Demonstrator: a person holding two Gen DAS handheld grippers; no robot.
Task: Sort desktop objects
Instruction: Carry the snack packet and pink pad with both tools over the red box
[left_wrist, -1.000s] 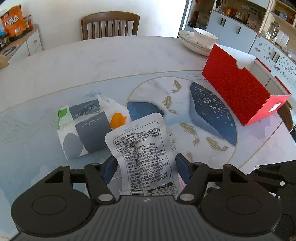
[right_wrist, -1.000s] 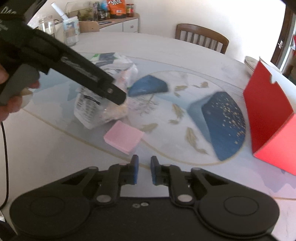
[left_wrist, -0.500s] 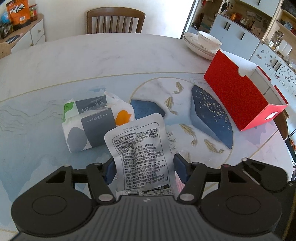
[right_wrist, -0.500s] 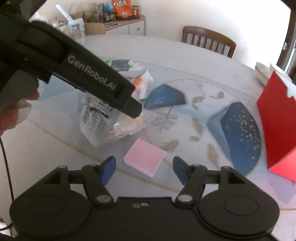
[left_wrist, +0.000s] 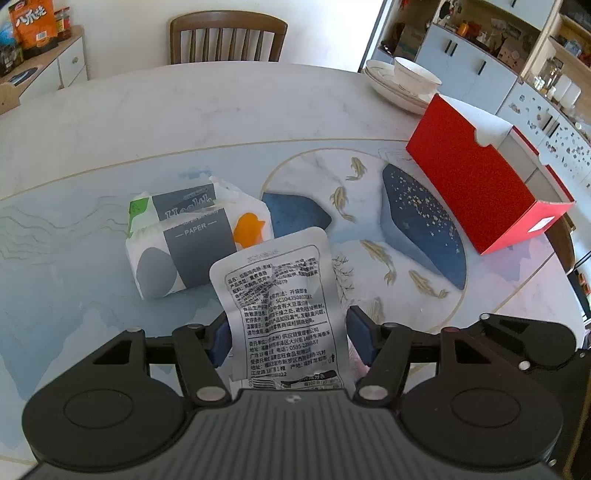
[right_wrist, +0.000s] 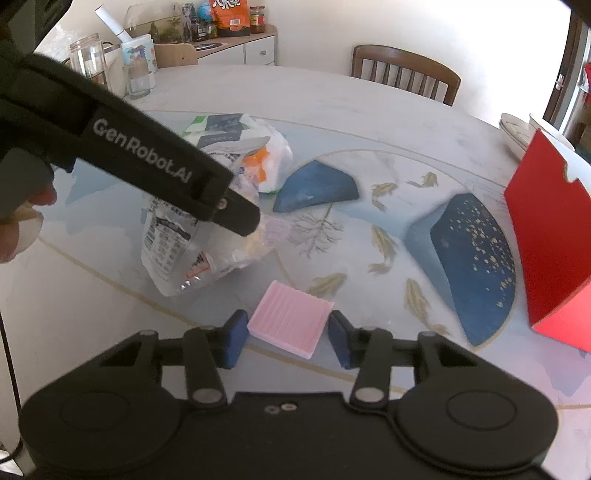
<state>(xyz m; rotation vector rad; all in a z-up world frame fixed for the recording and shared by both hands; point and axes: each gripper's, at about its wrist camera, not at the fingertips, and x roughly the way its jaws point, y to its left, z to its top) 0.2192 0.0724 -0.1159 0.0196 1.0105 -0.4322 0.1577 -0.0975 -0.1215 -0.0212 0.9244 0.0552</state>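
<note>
My left gripper is shut on a silver snack pouch with black print and holds it up off the table; the pouch also shows in the right wrist view. A tissue pack lies just beyond it. My right gripper is open, its blue pads either side of a pink ridged pad lying flat on the table. A red open box stands at the right.
The round marble table has a fish-pattern centre. Stacked white dishes sit at the far right behind the red box. A wooden chair stands at the far side. Glass jars stand at the far left.
My right gripper has opened and moved forward so its pads flank the pink pad. My left gripper keeps the pouch and has barely shifted.
</note>
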